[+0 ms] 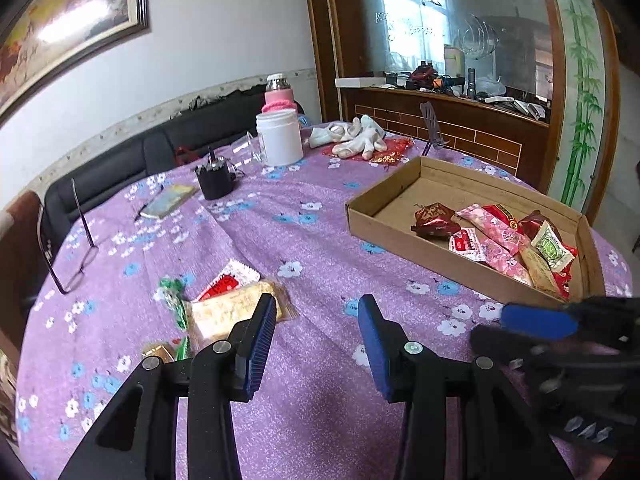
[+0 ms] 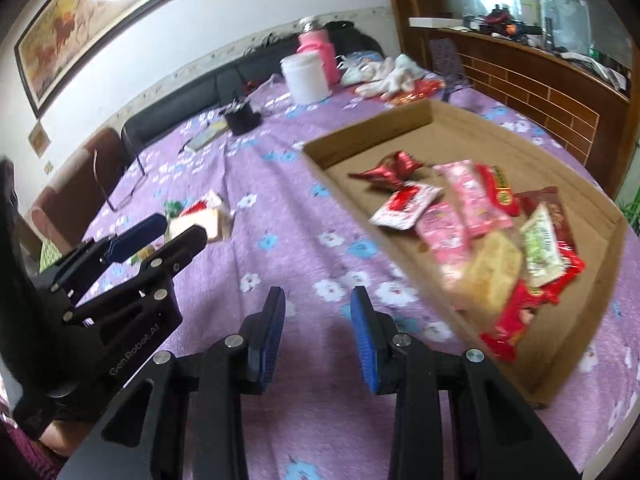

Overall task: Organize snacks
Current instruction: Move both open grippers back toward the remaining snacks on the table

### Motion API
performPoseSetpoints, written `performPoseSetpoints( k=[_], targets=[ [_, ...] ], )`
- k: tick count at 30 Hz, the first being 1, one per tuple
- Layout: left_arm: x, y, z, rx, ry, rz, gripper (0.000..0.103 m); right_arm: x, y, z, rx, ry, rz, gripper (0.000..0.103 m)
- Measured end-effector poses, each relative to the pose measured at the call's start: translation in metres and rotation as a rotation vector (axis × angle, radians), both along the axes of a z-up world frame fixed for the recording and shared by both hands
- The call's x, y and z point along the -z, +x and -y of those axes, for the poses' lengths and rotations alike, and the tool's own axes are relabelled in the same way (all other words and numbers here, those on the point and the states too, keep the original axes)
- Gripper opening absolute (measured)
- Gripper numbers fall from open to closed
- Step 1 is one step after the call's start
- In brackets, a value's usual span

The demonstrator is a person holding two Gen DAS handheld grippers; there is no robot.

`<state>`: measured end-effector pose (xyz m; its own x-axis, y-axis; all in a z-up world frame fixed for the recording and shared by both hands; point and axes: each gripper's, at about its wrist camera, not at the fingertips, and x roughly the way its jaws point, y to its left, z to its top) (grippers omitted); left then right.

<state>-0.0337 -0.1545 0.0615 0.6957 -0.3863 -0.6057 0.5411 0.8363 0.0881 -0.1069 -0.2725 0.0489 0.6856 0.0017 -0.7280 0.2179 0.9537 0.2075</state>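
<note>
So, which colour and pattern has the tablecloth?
The tablecloth is purple with white and blue flowers; the left wrist view shows it best.

A table [image 1: 304, 240] under a purple flowered cloth carried everything. A shallow cardboard box [image 1: 384, 232] lay on its right side. Loose snacks [image 1: 236, 304] lay on the cloth to the left, with glasses [image 1: 72, 248] beyond them. Farther back sat a notebook [image 1: 170, 200], a black cup [image 1: 216, 180], a white jar [image 1: 280, 136], a pink bottle [image 1: 278, 94] and white gloves [image 1: 352, 138].
</note>
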Motion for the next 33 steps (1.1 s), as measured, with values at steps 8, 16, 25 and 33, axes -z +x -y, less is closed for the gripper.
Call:
performPoseSetpoints(
  k=[8, 16, 25, 33],
  targets=[
    [0.006, 0.011, -0.009, -0.024, -0.032, -0.073, 0.045, 0.015, 0.022, -0.013, -0.012, -0.008, -0.038, 0.033],
    [0.008, 0.013, -0.009, -0.032, -0.033, -0.092, 0.045, 0.024, 0.030, -0.014, -0.014, -0.009, -0.063, 0.033],
    [0.009, 0.015, -0.010, -0.040, -0.030, -0.088, 0.044, 0.031, 0.033, -0.019, -0.016, -0.019, -0.069, 0.033],
    [0.009, 0.018, -0.013, -0.052, -0.035, -0.092, 0.045, 0.031, 0.032, -0.021, -0.031, -0.007, -0.064, 0.043]
  ],
)
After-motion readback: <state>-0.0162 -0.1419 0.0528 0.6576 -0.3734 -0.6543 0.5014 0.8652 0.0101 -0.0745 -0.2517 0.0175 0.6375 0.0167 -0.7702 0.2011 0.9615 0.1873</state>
